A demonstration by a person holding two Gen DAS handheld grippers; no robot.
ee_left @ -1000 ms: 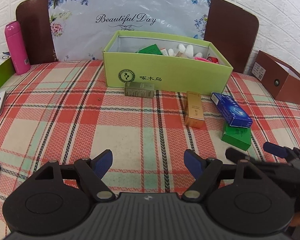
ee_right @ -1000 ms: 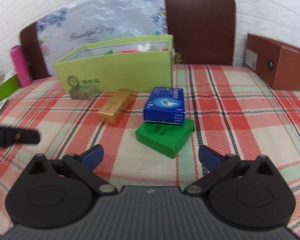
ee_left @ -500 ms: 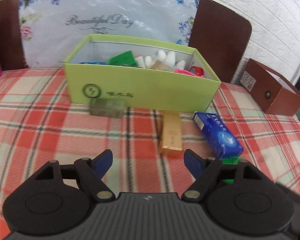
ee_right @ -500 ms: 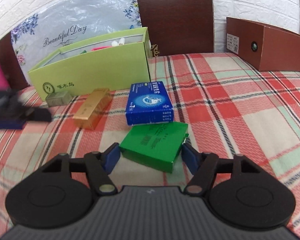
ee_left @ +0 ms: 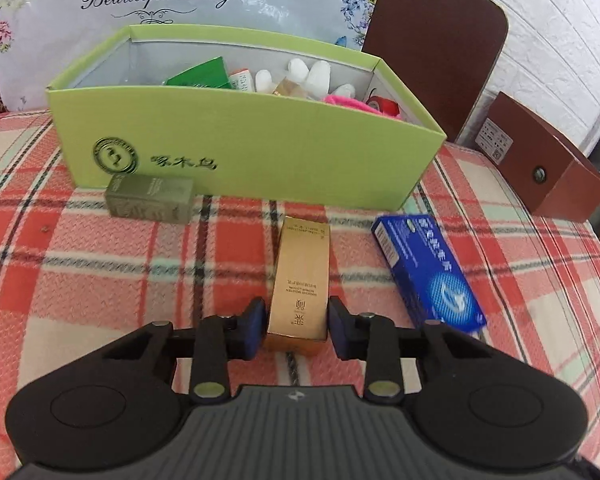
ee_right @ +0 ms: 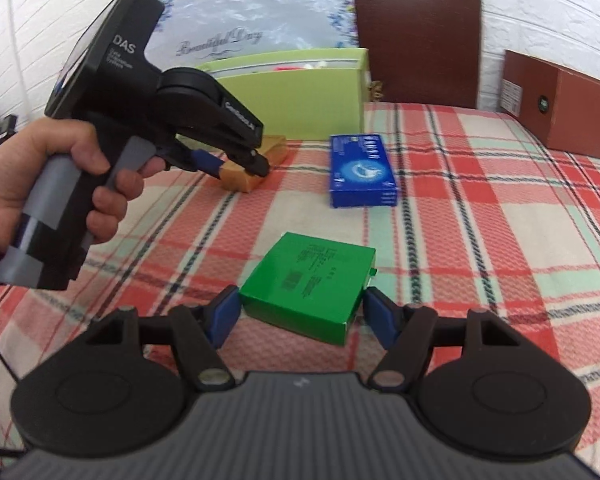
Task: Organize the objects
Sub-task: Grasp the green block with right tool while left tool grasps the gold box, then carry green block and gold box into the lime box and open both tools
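Since half a second ago the left tongs (ee_left: 297, 326) have advanced from open plaid cloth to the near end of the gold box (ee_left: 302, 284), and their gap has narrowed around it; the right tongs (ee_right: 302, 314) have stayed astride the green box (ee_right: 310, 286), which now sits a little farther in front of them. In the right wrist view the person's left hand (ee_right: 48, 184) grips the grey handle of its tool on the left, angled down and to the right, so that its tips meet the gold box (ee_right: 256, 168) near the lime storage box (ee_right: 296, 92). The left tongs are partly closed, one blue pad at each long side of the gold box; whether the pads actually press it cannot be told, as the view is soft there. The right tongs are spread wide, the pads flanking the green box's near corners with small gaps, gripping nothing. The gold box lies lengthwise on the checked tabletop (ee_left: 80, 264), between an olive box (ee_left: 150, 198) at far left and a blue box (ee_left: 428, 272) at right, just in front of the lime storage box (ee_left: 240, 152).
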